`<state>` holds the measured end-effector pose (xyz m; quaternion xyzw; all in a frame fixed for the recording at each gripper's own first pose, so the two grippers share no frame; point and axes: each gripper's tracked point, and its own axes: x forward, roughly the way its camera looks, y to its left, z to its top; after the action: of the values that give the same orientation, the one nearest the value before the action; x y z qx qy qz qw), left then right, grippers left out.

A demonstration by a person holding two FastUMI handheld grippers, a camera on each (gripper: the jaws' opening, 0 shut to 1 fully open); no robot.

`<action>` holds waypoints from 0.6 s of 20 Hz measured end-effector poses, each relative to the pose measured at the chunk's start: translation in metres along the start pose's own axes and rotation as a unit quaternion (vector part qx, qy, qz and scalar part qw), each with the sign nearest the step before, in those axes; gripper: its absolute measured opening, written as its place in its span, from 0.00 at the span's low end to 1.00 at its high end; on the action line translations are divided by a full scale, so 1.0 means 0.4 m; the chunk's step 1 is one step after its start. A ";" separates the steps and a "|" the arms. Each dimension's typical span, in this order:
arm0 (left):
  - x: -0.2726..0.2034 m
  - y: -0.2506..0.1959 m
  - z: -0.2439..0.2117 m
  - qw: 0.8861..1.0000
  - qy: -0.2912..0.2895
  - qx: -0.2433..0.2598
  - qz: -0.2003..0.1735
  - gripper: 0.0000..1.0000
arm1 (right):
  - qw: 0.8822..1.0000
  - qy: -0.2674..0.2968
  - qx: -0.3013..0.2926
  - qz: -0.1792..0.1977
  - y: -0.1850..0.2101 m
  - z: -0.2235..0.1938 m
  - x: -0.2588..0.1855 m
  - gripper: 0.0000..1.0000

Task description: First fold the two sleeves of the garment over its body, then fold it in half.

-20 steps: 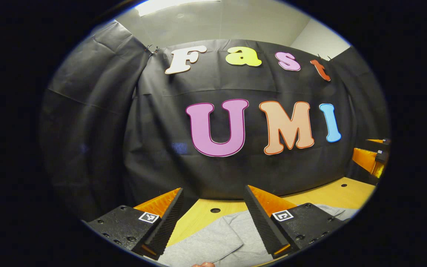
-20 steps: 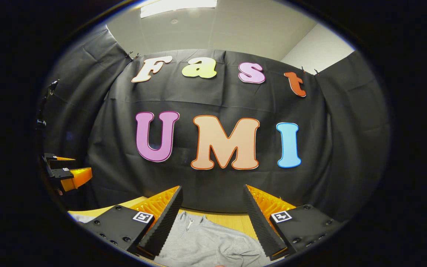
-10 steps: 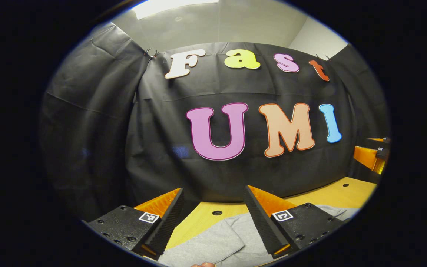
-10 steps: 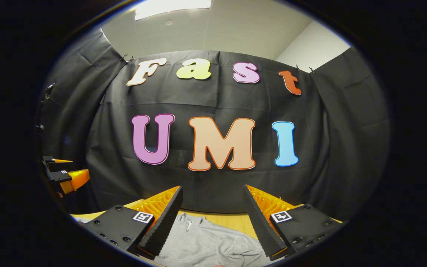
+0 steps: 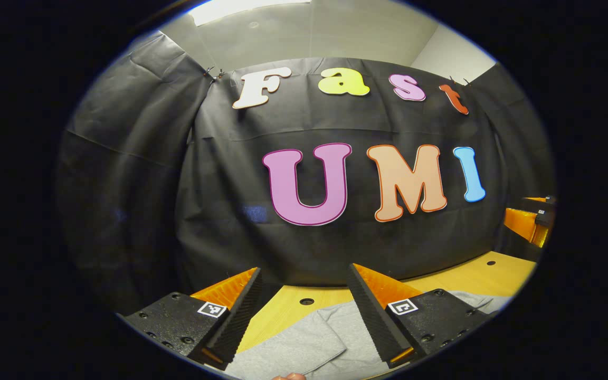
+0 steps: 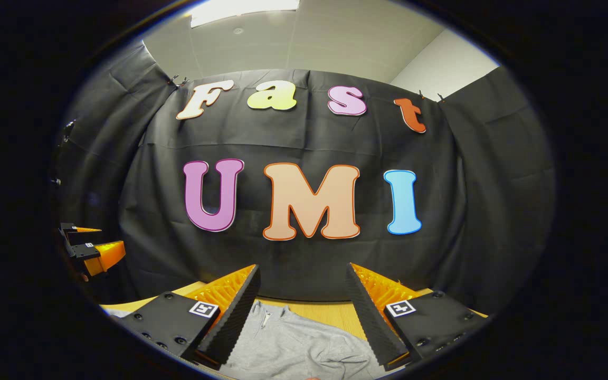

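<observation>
A grey garment (image 5: 304, 345) lies on the wooden table (image 5: 473, 274), low in the left gripper view, with a folded edge between my fingers. In the right gripper view the grey garment (image 6: 293, 345) shows its collar and short zip and some creases. My left gripper (image 5: 304, 277) is open above the cloth and holds nothing. Held wide apart over the collar area, my right gripper (image 6: 303, 272) is open and holds nothing. The left gripper (image 6: 90, 248) appears at the far left of the right gripper view, and the right gripper (image 5: 531, 221) at the far right of the left gripper view.
The black cloth wall (image 5: 230, 184) stands right behind the table's far edge. The table top has small round holes (image 5: 306, 301). A fingertip (image 5: 289, 376) shows at the bottom edge of the left gripper view.
The right gripper's view has drifted slightly rightward. The left gripper has barely moved. Both stay open.
</observation>
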<state>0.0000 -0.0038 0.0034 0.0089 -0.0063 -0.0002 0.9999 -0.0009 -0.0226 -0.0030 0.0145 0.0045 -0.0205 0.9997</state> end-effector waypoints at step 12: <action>0.025 -0.033 -0.011 1.000 0.003 -0.003 -0.020 0.94 | 0.996 0.030 -0.029 -0.078 -0.218 -0.061 0.006 0.99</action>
<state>0.0101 -0.0170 -0.0011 0.0060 -0.0034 -0.0203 0.9998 -0.0023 -0.1091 -0.0299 -0.0146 0.0362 -0.0976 0.9945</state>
